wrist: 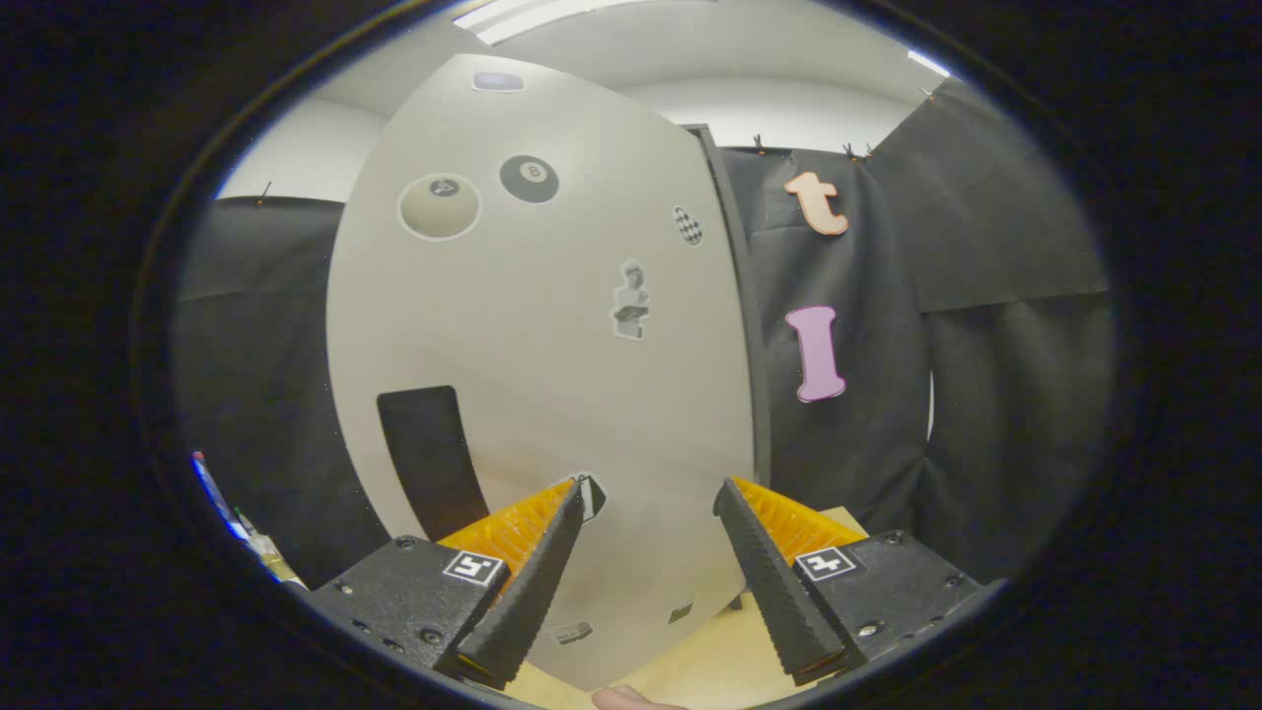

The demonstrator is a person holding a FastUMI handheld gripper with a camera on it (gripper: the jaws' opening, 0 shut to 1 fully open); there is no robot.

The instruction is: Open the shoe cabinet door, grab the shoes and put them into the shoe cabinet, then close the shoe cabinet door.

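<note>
The shoe cabinet's pale grey door [552,345] stands upright straight ahead, shut against the dark cabinet edge [741,325] on its right side. Stickers dot the door, and a black rectangular handle patch [432,459] sits low on its left part, just beyond my left finger. My gripper [648,491] is open, pointing at the lower door face, with nothing between its fingers. The door looks close in front of the fingertips; I cannot tell whether they touch it.
A light wooden surface [710,661] lies under the cabinet and the fingers. Black cloth walls hang on both sides of the cabinet. A fingertip of a person [626,698] shows below the fingers. Small coloured items [232,518] lie at the far left.
</note>
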